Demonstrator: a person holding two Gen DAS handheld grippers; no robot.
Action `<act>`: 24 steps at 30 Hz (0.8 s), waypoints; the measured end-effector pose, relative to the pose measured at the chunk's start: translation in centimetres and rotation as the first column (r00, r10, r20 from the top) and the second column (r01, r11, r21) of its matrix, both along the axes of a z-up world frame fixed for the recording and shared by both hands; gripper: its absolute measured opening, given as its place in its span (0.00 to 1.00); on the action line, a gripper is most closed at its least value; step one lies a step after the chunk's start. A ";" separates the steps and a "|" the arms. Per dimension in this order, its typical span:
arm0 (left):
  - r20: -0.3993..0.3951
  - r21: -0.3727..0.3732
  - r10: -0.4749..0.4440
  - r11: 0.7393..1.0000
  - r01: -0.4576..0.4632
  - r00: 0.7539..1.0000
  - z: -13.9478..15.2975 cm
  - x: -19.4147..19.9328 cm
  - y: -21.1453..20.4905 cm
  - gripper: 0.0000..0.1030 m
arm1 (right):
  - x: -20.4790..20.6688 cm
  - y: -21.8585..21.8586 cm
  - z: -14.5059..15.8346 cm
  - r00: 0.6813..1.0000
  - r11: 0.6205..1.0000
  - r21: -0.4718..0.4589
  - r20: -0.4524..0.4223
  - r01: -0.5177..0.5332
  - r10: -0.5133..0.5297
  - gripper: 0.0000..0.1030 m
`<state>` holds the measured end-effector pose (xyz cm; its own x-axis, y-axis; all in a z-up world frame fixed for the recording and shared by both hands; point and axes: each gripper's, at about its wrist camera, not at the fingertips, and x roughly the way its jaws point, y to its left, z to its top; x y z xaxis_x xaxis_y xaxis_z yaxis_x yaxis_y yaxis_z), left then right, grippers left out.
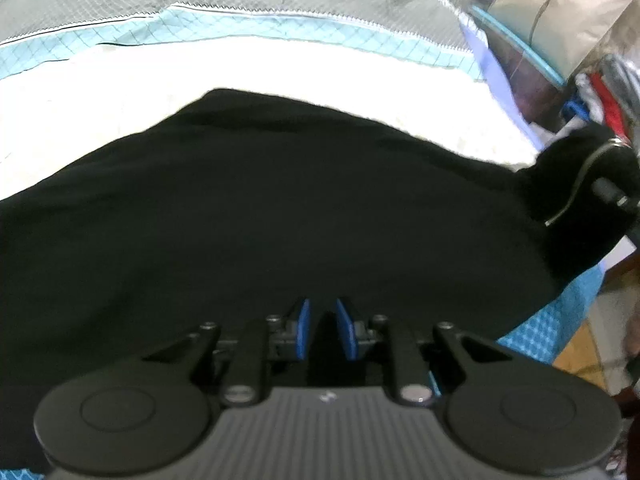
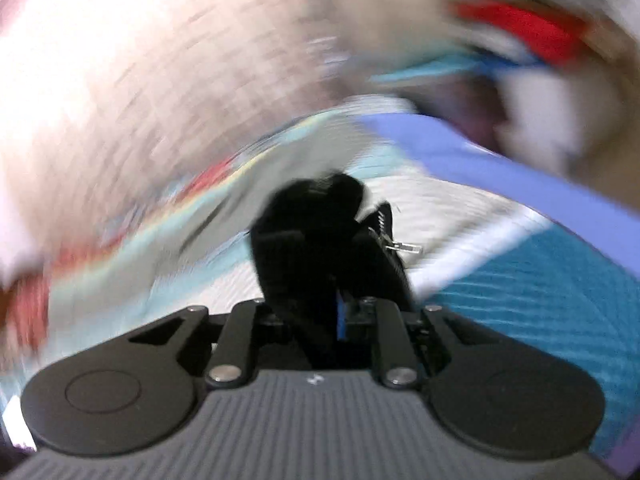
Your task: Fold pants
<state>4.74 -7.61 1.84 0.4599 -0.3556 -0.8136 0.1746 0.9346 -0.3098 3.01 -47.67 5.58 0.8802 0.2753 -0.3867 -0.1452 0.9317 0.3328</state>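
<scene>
Black pants (image 1: 260,208) lie spread across the bed in the left wrist view. My left gripper (image 1: 323,312) is nearly shut, its blue pads (image 1: 304,330) pinching a fold of the black cloth at the near edge. My right gripper (image 2: 332,312) is shut on a bunched corner of the pants (image 2: 320,232), lifted off the bed; a zipper pull (image 2: 404,246) hangs on its right side. The right gripper also shows at the far right of the left wrist view (image 1: 600,192), wrapped in black cloth. The right wrist view is strongly blurred.
The bedspread (image 1: 280,64) is white with teal and grey quilted bands. A clear bag and a pile of red and white clothes (image 1: 604,96) sit beyond the bed's right edge. Floor (image 1: 580,344) shows at lower right.
</scene>
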 end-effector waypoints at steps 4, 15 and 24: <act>0.022 -0.034 0.023 0.999 -0.022 0.999 0.6 -1.2 2.2 0.25 | -0.4 8.9 -3.3 0.979 0.929 -0.311 -0.106 -0.201 0.176 0.22; 0.039 -0.091 0.167 0.982 -0.163 0.985 1.1 -5.5 10.5 0.49 | -4.1 13.6 -3.8 0.965 0.803 -0.538 -0.097 -0.256 0.243 0.60; 0.106 -0.107 0.301 0.951 -0.290 0.948 2.6 -10.5 17.9 0.55 | -2.1 16.6 -6.2 0.949 0.863 -0.417 -0.251 -0.286 0.192 0.58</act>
<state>-5.76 10.33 4.44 0.6469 -0.2579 -0.7176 -0.0642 0.9193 -0.3882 0.88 -31.06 -0.67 0.7034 0.2262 -0.6738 -0.3583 0.9316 -0.0613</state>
